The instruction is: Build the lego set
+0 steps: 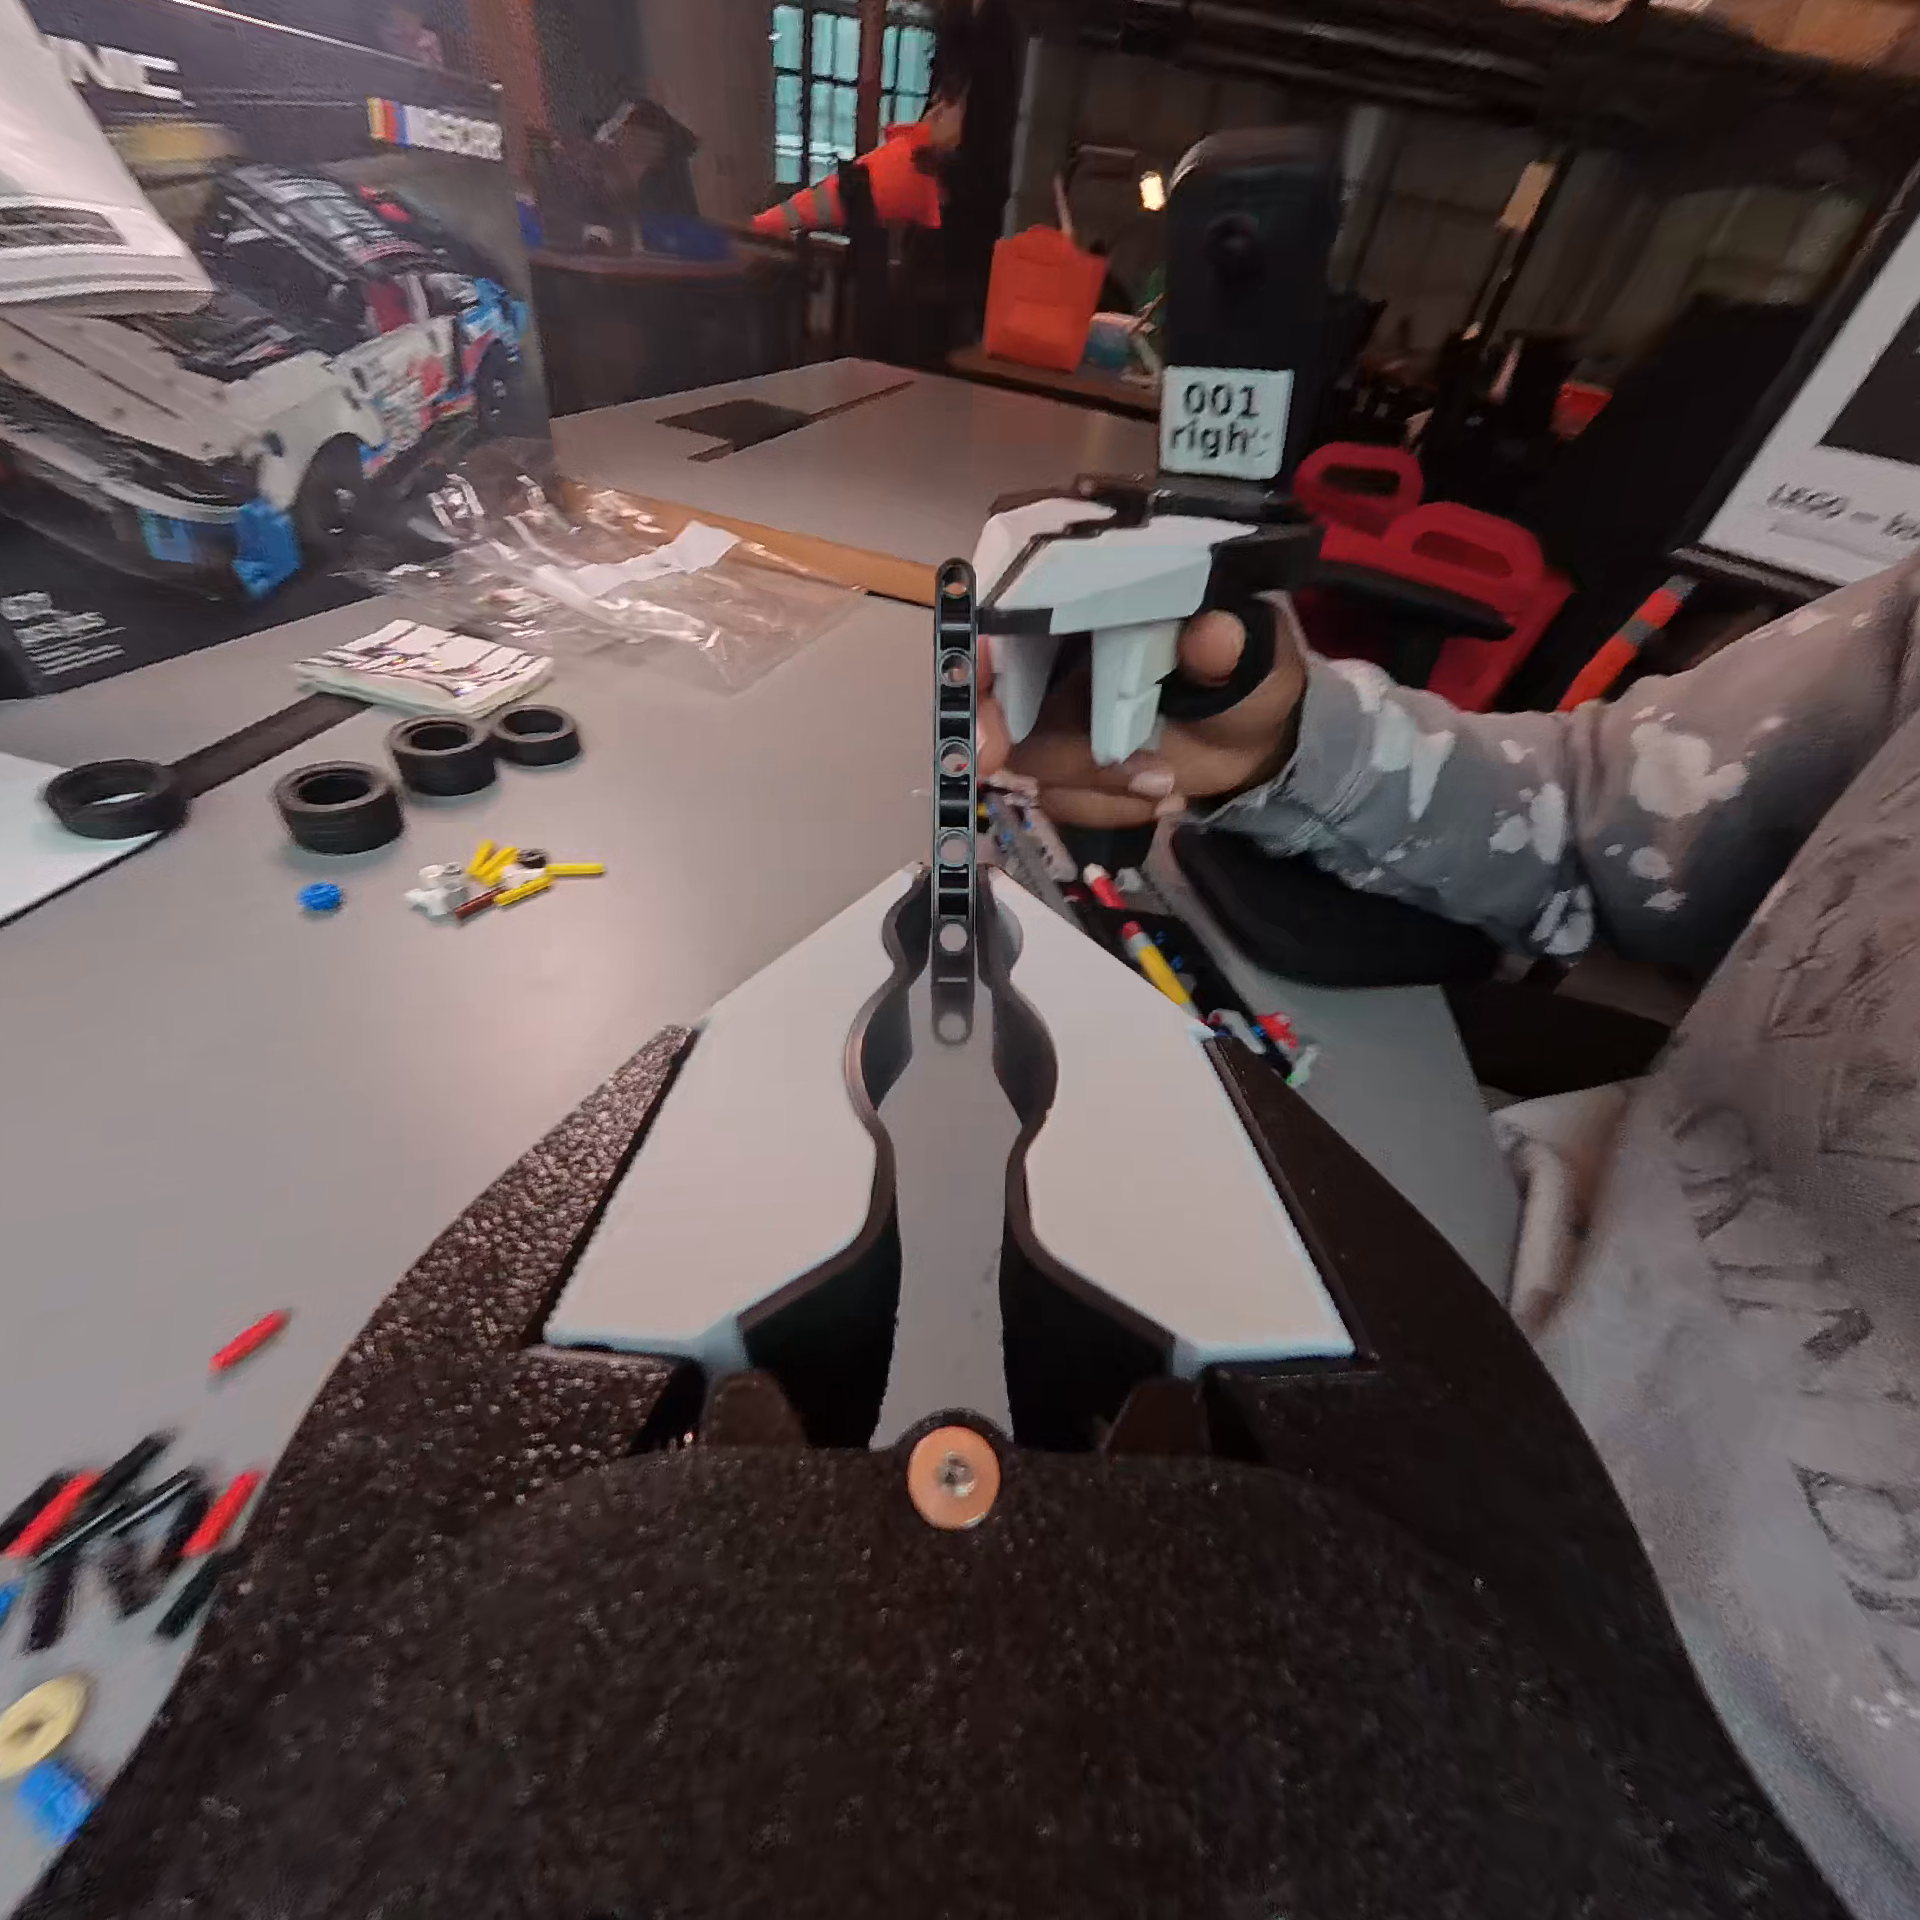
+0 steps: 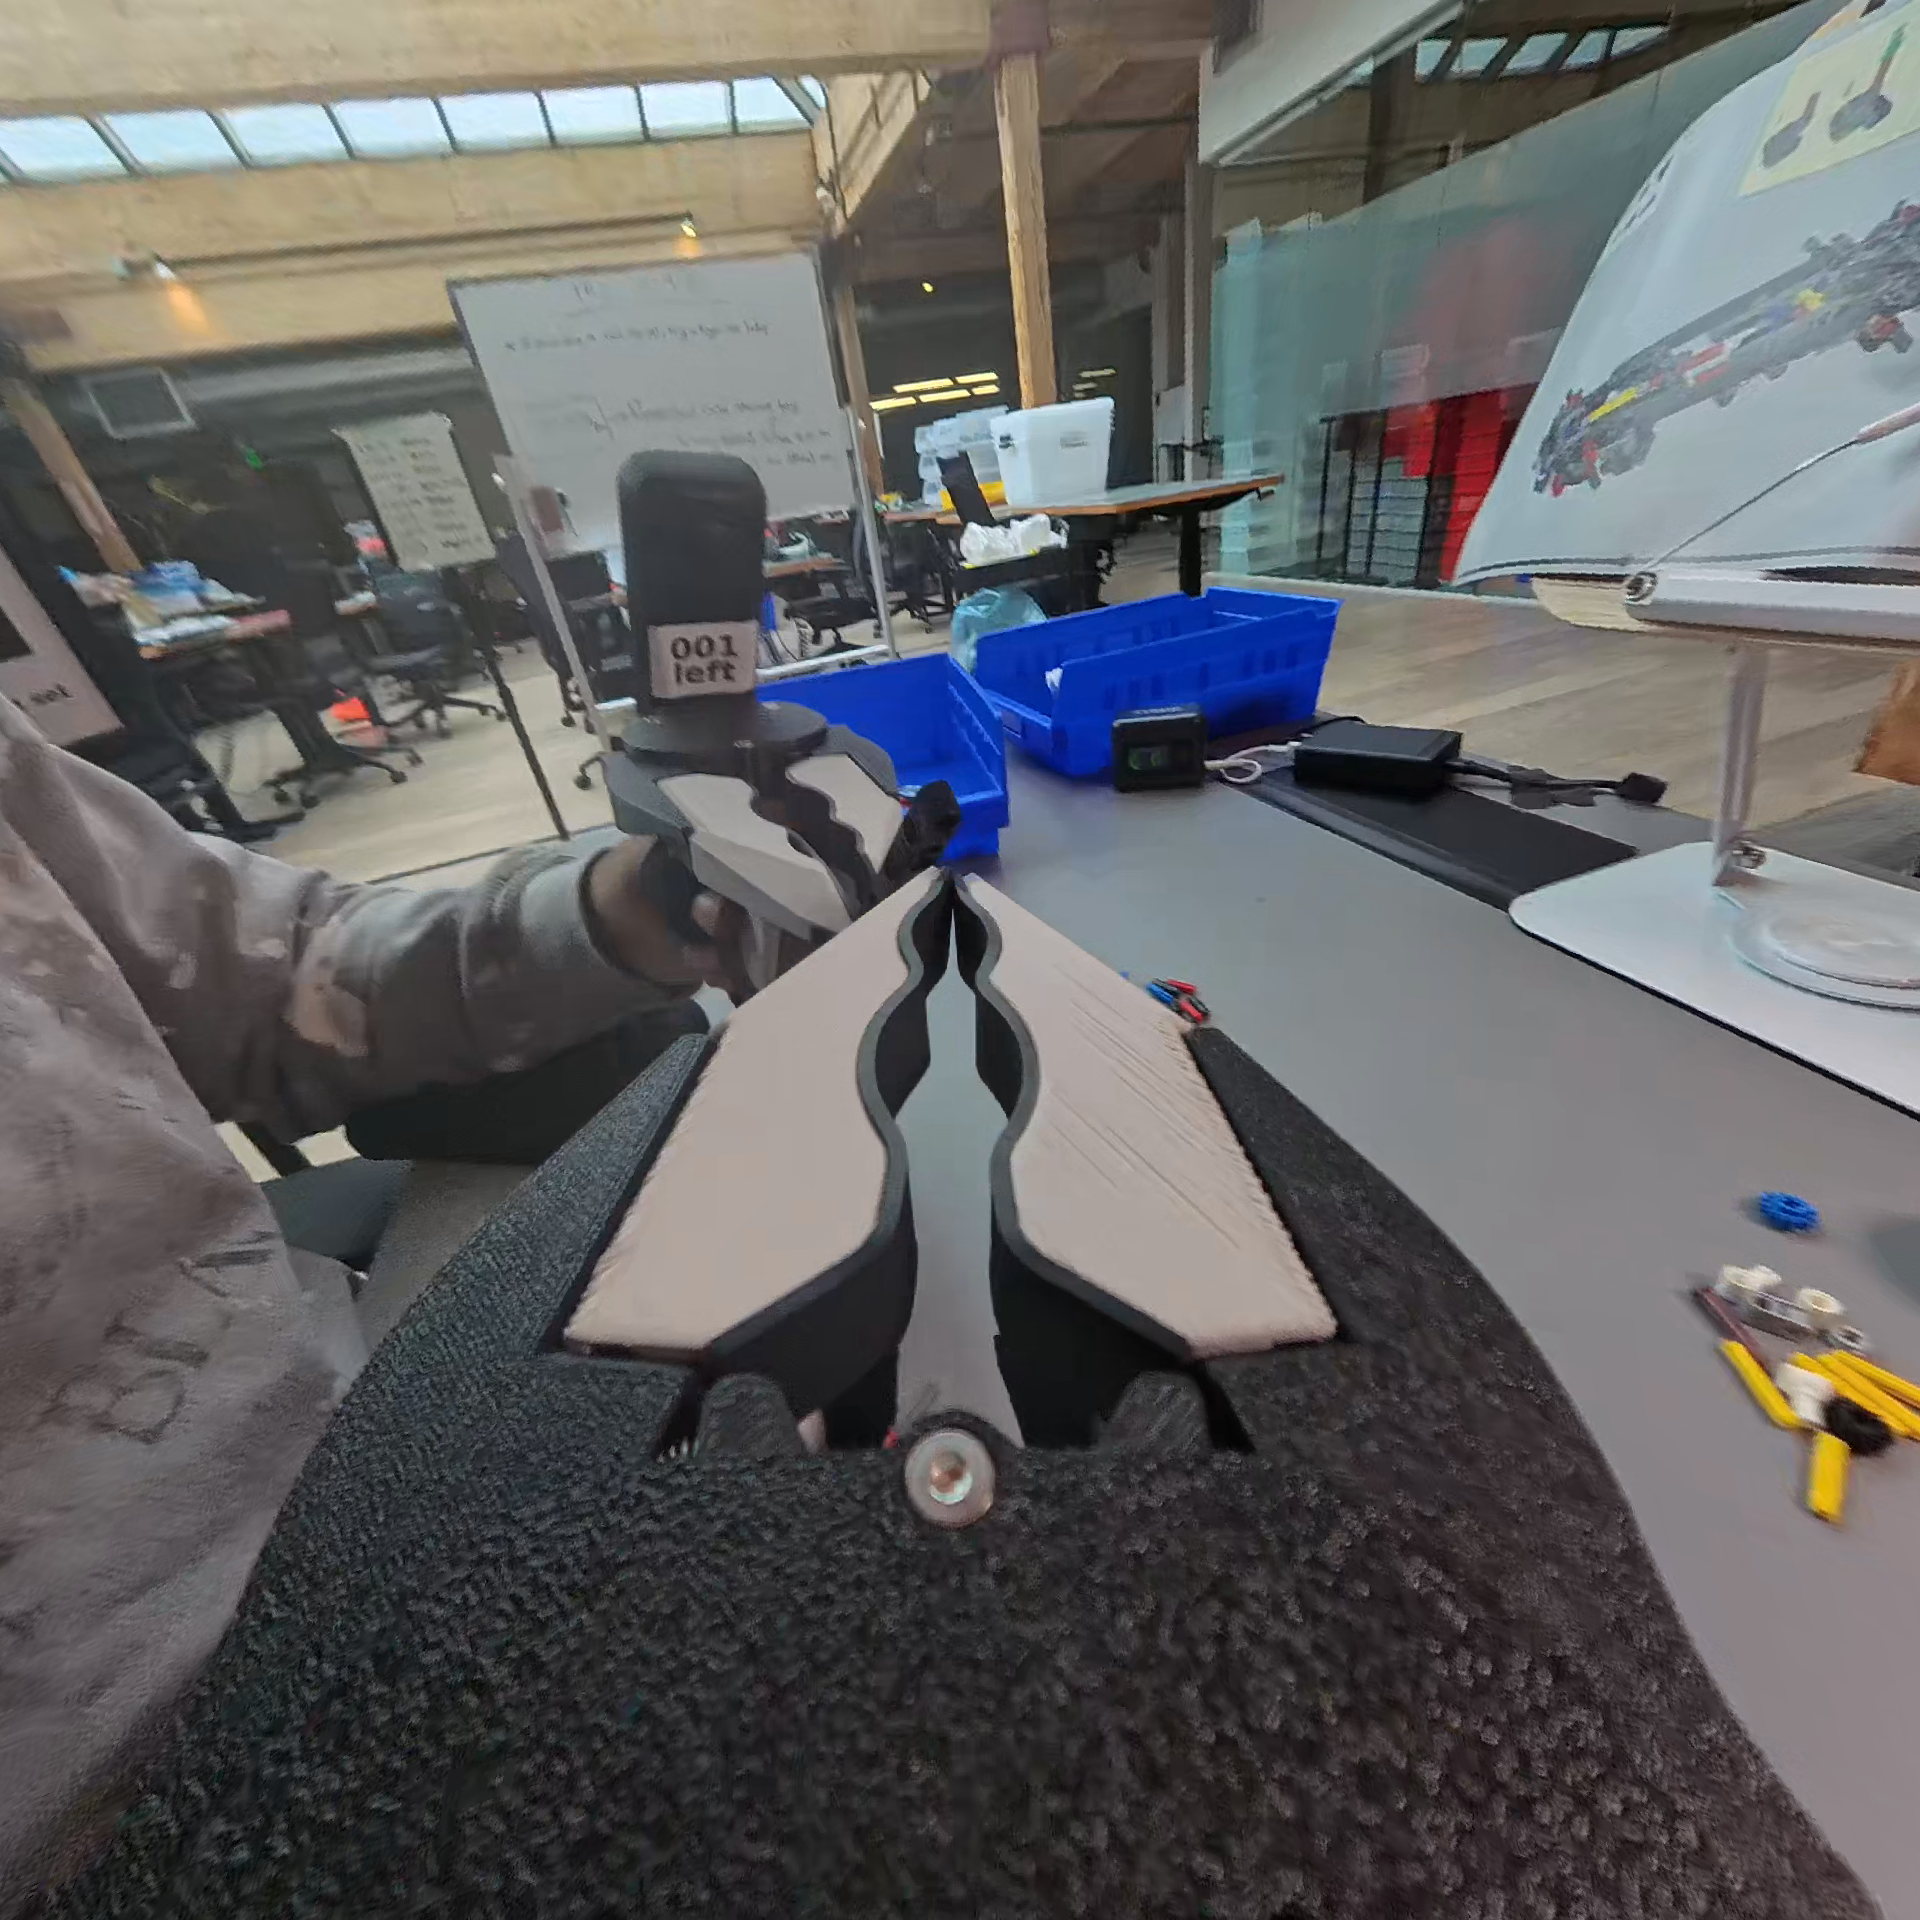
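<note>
My left gripper (image 1: 953, 883) is shut on a long black holed beam (image 1: 954, 727) and holds it upright above the grey table (image 1: 623, 1039). The right gripper (image 1: 987, 623), held in a hand, has its tips against the beam's upper end. In the right wrist view my right gripper (image 2: 951, 881) is shut with nothing visible between its tips. The left gripper (image 2: 909, 831) with the beam's end (image 2: 932, 819) sits just beyond them. A partly built assembly (image 1: 1049, 847) lies on the table behind the beam, mostly hidden.
Several black tyres (image 1: 338, 805), a blue gear (image 1: 320, 896) and a pile of small yellow and white parts (image 1: 499, 878) lie to the left. The set's box (image 1: 260, 343), a plastic bag (image 1: 623, 592), blue bins (image 2: 1153, 665) and an instruction book on a stand (image 2: 1714, 343) ring the table. One gripper's finger ends stand about 6 cm off the other's.
</note>
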Tool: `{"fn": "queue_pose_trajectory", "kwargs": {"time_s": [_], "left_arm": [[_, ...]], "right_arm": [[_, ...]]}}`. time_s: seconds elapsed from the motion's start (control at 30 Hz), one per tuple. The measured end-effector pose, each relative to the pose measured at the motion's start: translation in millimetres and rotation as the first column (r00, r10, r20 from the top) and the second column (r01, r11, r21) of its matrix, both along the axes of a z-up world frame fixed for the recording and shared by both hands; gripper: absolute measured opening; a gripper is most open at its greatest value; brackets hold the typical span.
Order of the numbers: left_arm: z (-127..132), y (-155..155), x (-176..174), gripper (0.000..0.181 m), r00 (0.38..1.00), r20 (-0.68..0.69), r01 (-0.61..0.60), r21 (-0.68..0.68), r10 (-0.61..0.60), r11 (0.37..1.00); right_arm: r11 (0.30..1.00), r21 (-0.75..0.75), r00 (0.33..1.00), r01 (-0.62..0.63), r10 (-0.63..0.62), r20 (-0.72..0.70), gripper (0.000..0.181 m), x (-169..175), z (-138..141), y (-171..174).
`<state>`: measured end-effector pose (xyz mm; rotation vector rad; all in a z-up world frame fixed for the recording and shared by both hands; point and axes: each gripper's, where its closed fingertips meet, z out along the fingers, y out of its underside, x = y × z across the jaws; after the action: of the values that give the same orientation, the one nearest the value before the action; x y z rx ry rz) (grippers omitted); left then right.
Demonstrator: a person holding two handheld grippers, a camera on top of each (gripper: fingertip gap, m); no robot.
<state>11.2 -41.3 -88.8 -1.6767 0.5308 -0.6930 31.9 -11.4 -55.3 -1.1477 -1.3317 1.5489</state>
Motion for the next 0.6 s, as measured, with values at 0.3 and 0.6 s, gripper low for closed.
{"fn": "queue_pose_trajectory", "kwargs": {"time_s": [0.3, 0.6], "left_arm": [[-25.6, -98.4, -293.2, 0.008, 0.286, -0.9, -0.802, -0.036, 0.33, 0.597], [-109.2, -215.8, -393.5, 0.018, 0.502, -0.864, -0.849, -0.484, 0.037, 0.209]], "right_arm": [[0.97, 0.16, 0.982, 0.184, -0.188, 0.011, 0.004, 38.1, 10.6, 54.6], [0.971, 0.154, 0.982, 0.183, -0.189, 0.025, 0.003, 49.8, 7.6, 55.7]]}}
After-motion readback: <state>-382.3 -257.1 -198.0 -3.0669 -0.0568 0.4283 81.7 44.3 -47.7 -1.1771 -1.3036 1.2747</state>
